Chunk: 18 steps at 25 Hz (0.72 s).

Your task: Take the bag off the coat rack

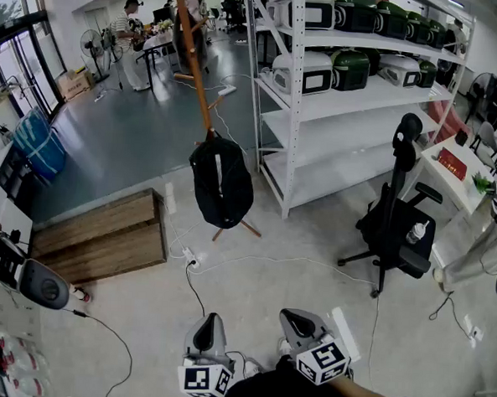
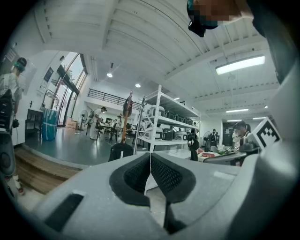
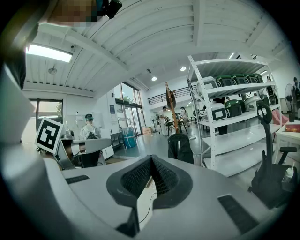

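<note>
A black bag (image 1: 221, 183) hangs low on a slanting wooden coat rack (image 1: 194, 60) in the middle of the floor, some way ahead of me. Both grippers are held low at the bottom of the head view, far short of the bag. My left gripper (image 1: 210, 324) is shut with nothing between its pads. My right gripper (image 1: 296, 320) is also shut and empty. In the left gripper view the bag (image 2: 121, 151) shows just above the shut gripper (image 2: 150, 157). In the right gripper view the bag (image 3: 180, 147) hangs under the rack (image 3: 172, 105), beyond the shut gripper (image 3: 151, 159).
A white shelf unit (image 1: 349, 65) with appliances stands right of the rack. A black office chair (image 1: 396, 219) is further right. A low wooden platform (image 1: 103, 235) lies to the left. Cables and a power strip (image 1: 190, 261) cross the floor. People (image 1: 129, 27) work at far tables.
</note>
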Motion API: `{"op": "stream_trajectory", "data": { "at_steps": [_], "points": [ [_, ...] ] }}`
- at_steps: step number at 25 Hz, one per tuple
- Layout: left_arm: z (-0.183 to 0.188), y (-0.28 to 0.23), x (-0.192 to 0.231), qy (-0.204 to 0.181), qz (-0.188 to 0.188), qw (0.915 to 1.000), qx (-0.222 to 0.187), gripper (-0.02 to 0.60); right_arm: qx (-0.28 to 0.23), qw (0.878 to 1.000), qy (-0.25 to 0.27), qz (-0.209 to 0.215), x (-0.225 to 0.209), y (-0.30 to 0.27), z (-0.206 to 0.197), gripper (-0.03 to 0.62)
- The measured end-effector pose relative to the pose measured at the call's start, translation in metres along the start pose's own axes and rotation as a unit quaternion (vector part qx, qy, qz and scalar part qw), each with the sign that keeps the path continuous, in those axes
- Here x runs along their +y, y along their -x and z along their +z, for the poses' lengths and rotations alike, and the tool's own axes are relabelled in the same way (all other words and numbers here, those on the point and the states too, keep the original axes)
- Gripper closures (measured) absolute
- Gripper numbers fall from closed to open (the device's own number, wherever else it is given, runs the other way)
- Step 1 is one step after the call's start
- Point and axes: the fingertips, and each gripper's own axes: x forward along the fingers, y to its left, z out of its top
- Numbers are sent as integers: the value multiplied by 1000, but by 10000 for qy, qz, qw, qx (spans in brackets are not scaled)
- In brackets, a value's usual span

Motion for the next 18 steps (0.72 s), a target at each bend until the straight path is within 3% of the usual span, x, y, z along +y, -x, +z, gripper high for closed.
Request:
{"op": "stream_trajectory", "data": {
  "at_steps": [18],
  "points": [
    [-12,-14,-18,-3,26,9998,191,564,-78,9990,-144,423,-10,-2,11,583]
  ]
}}
